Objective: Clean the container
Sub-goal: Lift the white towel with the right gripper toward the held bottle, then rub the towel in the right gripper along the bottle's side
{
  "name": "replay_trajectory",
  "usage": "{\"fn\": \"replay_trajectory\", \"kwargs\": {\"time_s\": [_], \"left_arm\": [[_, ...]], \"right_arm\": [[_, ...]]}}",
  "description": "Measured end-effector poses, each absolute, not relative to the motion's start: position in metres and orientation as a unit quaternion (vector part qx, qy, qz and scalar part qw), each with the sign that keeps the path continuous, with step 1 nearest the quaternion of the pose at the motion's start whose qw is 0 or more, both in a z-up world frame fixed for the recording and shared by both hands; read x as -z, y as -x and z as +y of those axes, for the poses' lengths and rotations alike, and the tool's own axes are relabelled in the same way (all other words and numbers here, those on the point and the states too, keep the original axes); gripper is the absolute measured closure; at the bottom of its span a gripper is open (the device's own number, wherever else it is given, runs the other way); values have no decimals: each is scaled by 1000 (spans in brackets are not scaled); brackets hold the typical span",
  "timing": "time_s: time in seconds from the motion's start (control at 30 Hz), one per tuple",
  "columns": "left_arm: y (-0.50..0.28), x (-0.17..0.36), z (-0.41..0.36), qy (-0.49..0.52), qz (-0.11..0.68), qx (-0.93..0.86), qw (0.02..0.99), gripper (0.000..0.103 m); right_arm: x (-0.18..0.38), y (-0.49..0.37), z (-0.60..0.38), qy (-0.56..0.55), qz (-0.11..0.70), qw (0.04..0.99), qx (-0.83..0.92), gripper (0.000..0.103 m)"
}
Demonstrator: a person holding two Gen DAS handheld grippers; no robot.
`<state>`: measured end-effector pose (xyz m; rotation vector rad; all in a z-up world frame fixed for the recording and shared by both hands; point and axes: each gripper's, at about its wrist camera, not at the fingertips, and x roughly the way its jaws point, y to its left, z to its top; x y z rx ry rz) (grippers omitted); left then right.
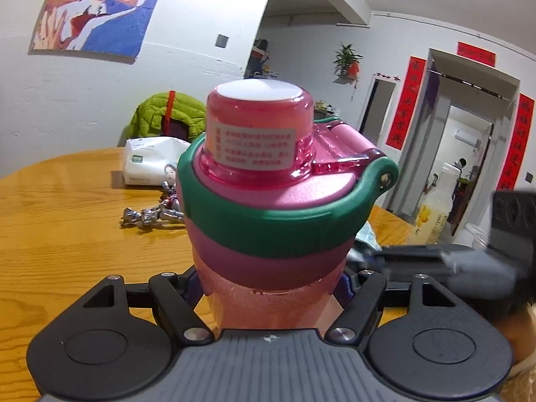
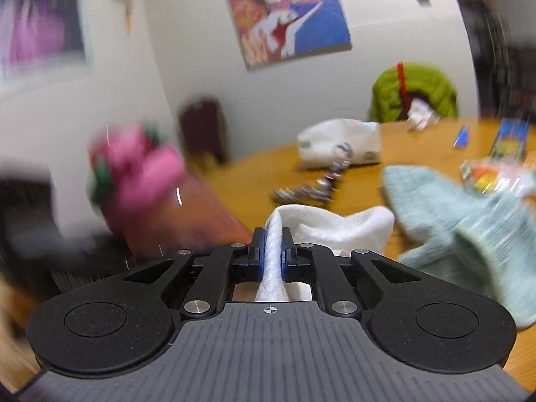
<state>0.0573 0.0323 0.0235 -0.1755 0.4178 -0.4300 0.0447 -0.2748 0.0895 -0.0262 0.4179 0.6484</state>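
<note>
Your left gripper point(image 1: 268, 288) is clamped around the pink bottle point(image 1: 268, 221), which stands upright above the near edge of the wooden table point(image 1: 67, 234), cap on. Your right gripper point(image 2: 274, 251) pinches a white cloth point(image 2: 335, 227) between nearly closed fingers, with the bottle blurred at its left.

I am counting one pink bottle point(image 1: 264, 201) with one green-ringed lid at the frame centre, one white tissue pack point(image 1: 152, 160) and one metal toy figure point(image 1: 152, 214) at left, one pale drink bottle point(image 1: 435, 204) at right, one green jacket point(image 1: 160, 114) behind, one white cloth point(image 2: 335, 227), one pale green cloth point(image 2: 469, 227) and two grippers.
</note>
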Motion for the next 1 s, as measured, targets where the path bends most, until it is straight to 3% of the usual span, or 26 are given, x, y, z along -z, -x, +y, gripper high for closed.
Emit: {"fn": "replay_trajectory", "kwargs": {"time_s": [0.13, 0.4, 0.53, 1.0], "left_arm": [[-59, -24, 36, 95, 207, 205, 952, 32], [-80, -32, 28, 81, 235, 218, 944, 32], [-99, -44, 24, 66, 260, 216, 939, 32], [-103, -54, 53, 24, 252, 168, 953, 32]], "right_arm": [[-86, -32, -262, 99, 193, 931, -295, 92], [-103, -53, -269, 83, 224, 923, -303, 92], [-132, -55, -257, 163, 231, 917, -281, 93], [-261, 24, -235, 294, 182, 917, -199, 94]]}}
